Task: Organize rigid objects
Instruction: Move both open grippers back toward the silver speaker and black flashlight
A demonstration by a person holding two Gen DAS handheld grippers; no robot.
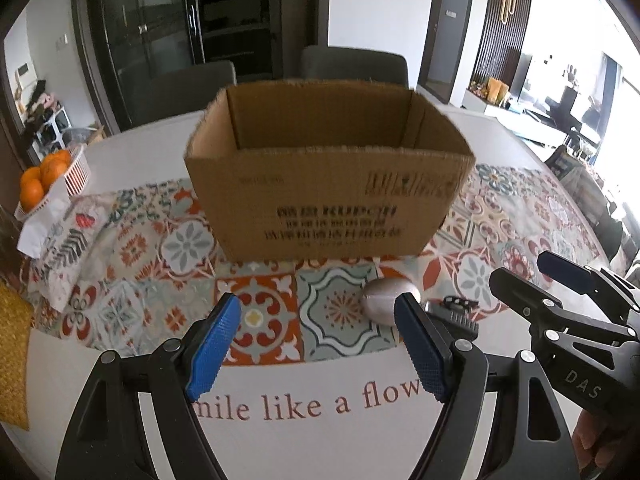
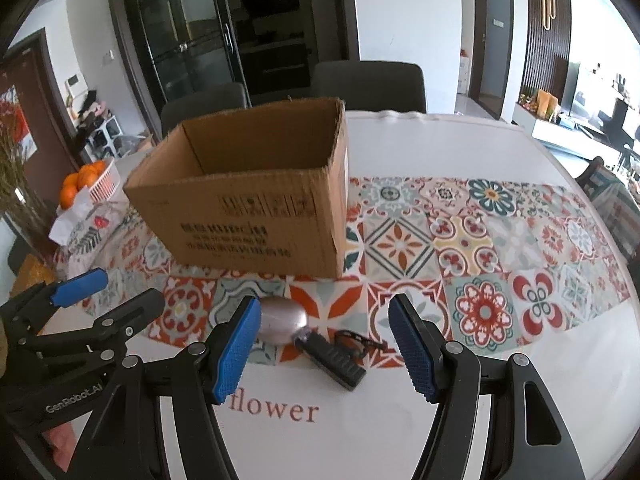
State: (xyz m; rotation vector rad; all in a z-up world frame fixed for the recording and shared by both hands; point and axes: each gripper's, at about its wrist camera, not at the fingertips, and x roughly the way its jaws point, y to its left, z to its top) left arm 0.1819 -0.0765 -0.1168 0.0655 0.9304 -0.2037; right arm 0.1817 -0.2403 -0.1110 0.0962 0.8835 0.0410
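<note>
An open cardboard box (image 1: 328, 200) stands on the patterned tablecloth; it also shows in the right wrist view (image 2: 248, 216). In front of it lie a silver egg-shaped object (image 1: 386, 296) (image 2: 282, 320) and a black remote-like fob (image 2: 332, 360) with a small key ring (image 2: 360, 340); the fob is partly hidden behind my left finger (image 1: 456, 316). My left gripper (image 1: 320, 348) is open and empty, just left of the silver object. My right gripper (image 2: 324, 352) is open, with the fob lying between its fingers on the table below. Each gripper shows in the other's view (image 1: 560, 292) (image 2: 80, 304).
A white basket of oranges (image 1: 44, 178) (image 2: 86, 182) stands at the far left on white paper. Two grey chairs (image 1: 354, 64) stand behind the table. The cloth's white front strip (image 1: 300, 396) bears red lettering. A yellow item (image 1: 12, 356) lies at the left edge.
</note>
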